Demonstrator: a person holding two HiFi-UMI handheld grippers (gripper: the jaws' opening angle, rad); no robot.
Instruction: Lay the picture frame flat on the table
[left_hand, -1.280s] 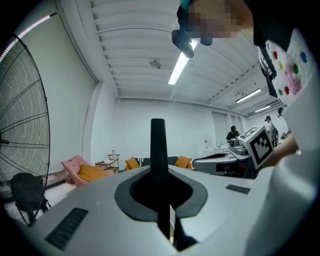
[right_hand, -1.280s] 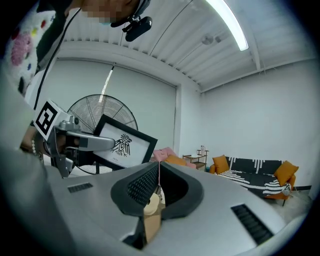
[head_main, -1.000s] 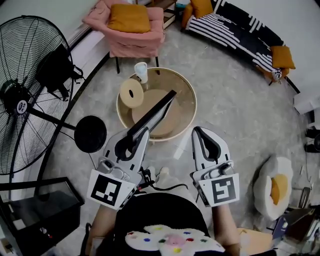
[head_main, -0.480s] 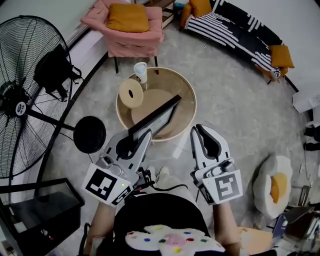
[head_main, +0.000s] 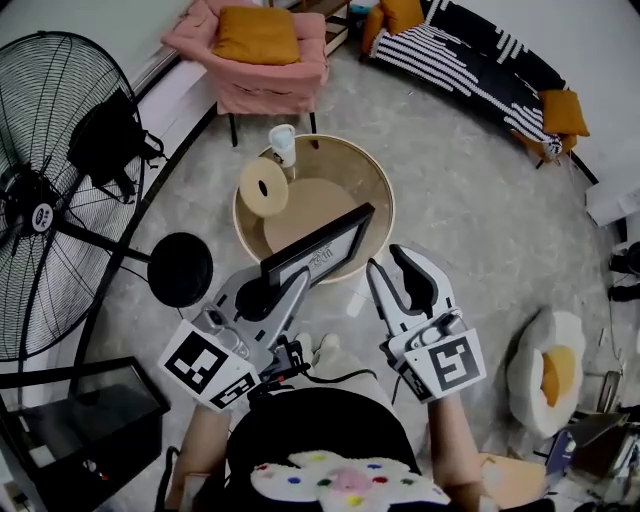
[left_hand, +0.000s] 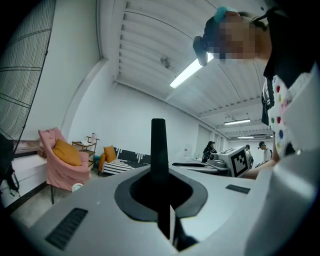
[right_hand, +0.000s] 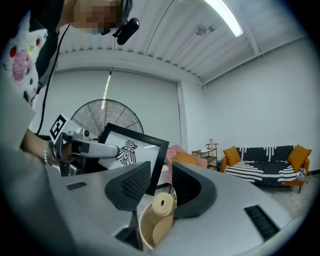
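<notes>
The left tool (head_main: 287, 278) is pressed together on the left end of the black-rimmed rectangular picture frame (head_main: 322, 243), pinching its edge. The picture frame hangs in the air over the near rim of the round pale wooden bench (head_main: 388, 205), standing on its long side and leaning, its white mat and dark print towards the person. It does not lie flat yet.

To do this step well, I judge the left wrist should roll until the frame's back faces the benchtop. It should then sink slowly over the bare middle. That keeps it off the cream-coloured roll with a hole through it (head_main: 264, 185) and the small white cup (head_main: 283, 143) at the far left of the bench. One long edge should touch first, so that the frame does not slap down.

The right tool (head_main: 387, 262) has just been opening its jaws; they stand spread with nothing between them. It hovers near the frame's right end, apart from it and a little towards the person. From there it could steady the free end.
</notes>
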